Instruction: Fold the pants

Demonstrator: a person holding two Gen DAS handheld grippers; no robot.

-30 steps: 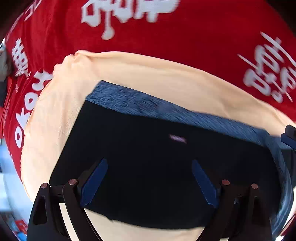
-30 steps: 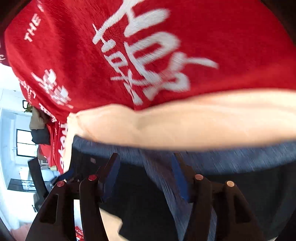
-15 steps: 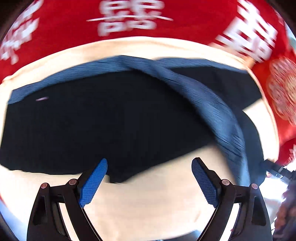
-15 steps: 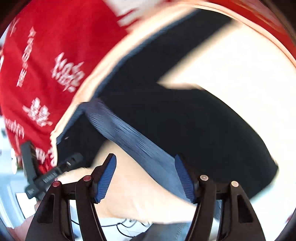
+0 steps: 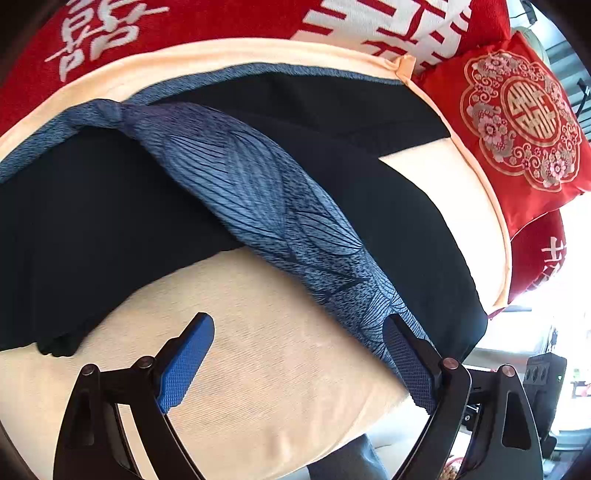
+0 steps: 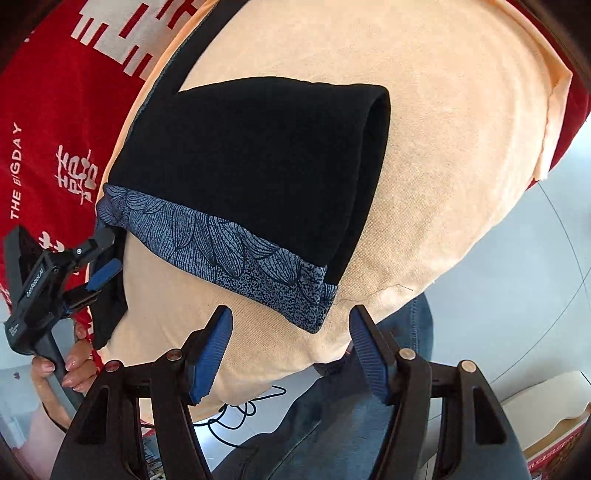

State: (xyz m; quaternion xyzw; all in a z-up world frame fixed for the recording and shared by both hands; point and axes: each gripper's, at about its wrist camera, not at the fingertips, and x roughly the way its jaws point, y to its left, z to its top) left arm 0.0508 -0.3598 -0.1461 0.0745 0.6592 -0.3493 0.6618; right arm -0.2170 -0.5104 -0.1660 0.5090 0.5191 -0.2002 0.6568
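Below the red bedspread (image 5: pixel 192 22), in the left wrist view, the black pants (image 5: pixel 92 229) lay on a cream cloth (image 5: pixel 280 387), their blue patterned waistband (image 5: pixel 266 199) running slantwise. The left gripper (image 5: pixel 299 354) stood wide and empty, its right finger (image 5: pixel 406 358) over the waistband's near end. In the right wrist view, the pants (image 6: pixel 251 155) lay folded beyond the right gripper (image 6: pixel 290 350), parted with nothing between.

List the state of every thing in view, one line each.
Black pants: folded over, lying on the cream cloth.
Blue patterned waistband: flat along the pants' near edge.
Cream cloth: spread under the pants.
Left gripper: open, empty.
Right gripper: open, empty.
Red embroidered cushion: resting beside the cloth.
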